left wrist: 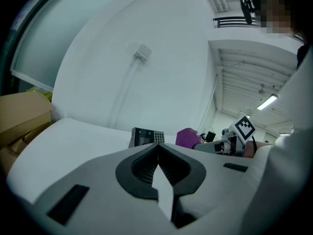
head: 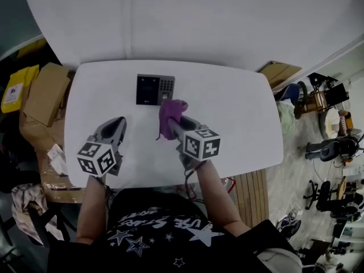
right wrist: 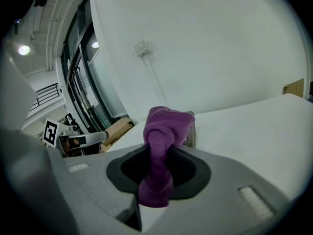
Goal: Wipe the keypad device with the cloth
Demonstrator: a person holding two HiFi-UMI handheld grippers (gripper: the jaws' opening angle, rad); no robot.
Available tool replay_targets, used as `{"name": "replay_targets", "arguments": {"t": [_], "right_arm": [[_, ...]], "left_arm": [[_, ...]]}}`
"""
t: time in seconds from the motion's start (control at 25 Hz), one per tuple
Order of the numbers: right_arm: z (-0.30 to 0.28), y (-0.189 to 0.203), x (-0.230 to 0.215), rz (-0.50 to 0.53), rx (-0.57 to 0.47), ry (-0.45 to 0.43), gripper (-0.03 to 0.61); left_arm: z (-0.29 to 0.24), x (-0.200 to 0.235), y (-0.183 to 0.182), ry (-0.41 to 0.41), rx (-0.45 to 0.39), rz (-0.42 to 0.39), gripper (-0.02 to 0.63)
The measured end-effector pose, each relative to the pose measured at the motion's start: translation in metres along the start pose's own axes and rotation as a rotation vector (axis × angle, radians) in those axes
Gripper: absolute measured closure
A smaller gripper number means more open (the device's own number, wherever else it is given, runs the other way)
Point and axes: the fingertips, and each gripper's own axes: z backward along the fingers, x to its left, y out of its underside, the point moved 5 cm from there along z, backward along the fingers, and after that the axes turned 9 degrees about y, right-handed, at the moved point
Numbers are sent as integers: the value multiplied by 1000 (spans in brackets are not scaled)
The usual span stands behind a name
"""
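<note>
The dark keypad device (head: 154,89) lies flat on the white table (head: 239,118), towards its far side. My right gripper (head: 170,122) is shut on a purple cloth (head: 171,115), which bunches up just short of the device's near right corner. In the right gripper view the cloth (right wrist: 164,131) stands up between the jaws of the right gripper (right wrist: 164,151) and hides most of the device (right wrist: 190,134). My left gripper (head: 119,122) hovers to the left, nearer to me, shut on nothing. The left gripper view shows the device (left wrist: 145,136) and the cloth (left wrist: 187,137) beyond the left gripper (left wrist: 157,149).
Cardboard boxes (head: 46,92) and yellow packages (head: 17,85) sit on the floor left of the table. Another box (head: 278,73) stands at the far right corner, with office chairs (head: 335,147) beyond. A curved white wall (head: 227,21) rises behind the table.
</note>
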Motion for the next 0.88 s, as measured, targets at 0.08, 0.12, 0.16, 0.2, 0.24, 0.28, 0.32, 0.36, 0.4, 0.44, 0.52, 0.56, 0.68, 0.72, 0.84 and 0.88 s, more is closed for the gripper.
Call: {"name": "replay_targets", "arguments": {"t": [0.08,0.12,0.16,0.2,0.24,0.28,0.32,0.36,0.4,0.44,0.52,0.56,0.68,0.72,0.84,0.88], "right_arm": [[-12,-6,4,5,4,-2,479],[-18,-9,7,7,6,-4,479],[-24,-12,10,9,7,-6,479],[-30,-14,12,12,8,-8,479],[-35,-16,15,15,9,-10,479],[-41,-18,18,18,11,-11,479],[-47,-20,20,20,13,-13,479],[-52,-21,22,21,14,-15,479],[-57,-22,24,23,16,-16,479],[-62,-23,26,24,17,-16,479],[-71,-25,30,28,20,-17,479],[-76,-26,33,31,23,-16,479],[-88,-30,37,40,29,-14,479],[-91,-31,38,43,31,-14,479],[-100,-33,40,48,38,-14,479],[-103,-34,40,50,42,-13,479]], "left_arm": [[-2,10,-5,2,4,-5,606],[-2,15,-8,3,6,-5,606],[-3,19,-10,5,7,-4,606],[-3,24,-11,6,9,-3,606],[-3,28,-13,8,10,-3,606],[-3,32,-14,9,11,-2,606],[-4,36,-14,11,13,-3,606],[-5,39,-15,13,14,-4,606],[-5,42,-16,16,15,-4,606],[-6,46,-16,19,15,-3,606],[-7,52,-17,24,14,0,606],[-7,56,-18,26,14,2,606],[-9,66,-18,31,14,12,606],[-9,68,-18,31,13,16,606],[-12,75,-18,33,13,28,606],[-13,77,-18,34,12,32,606]]}}
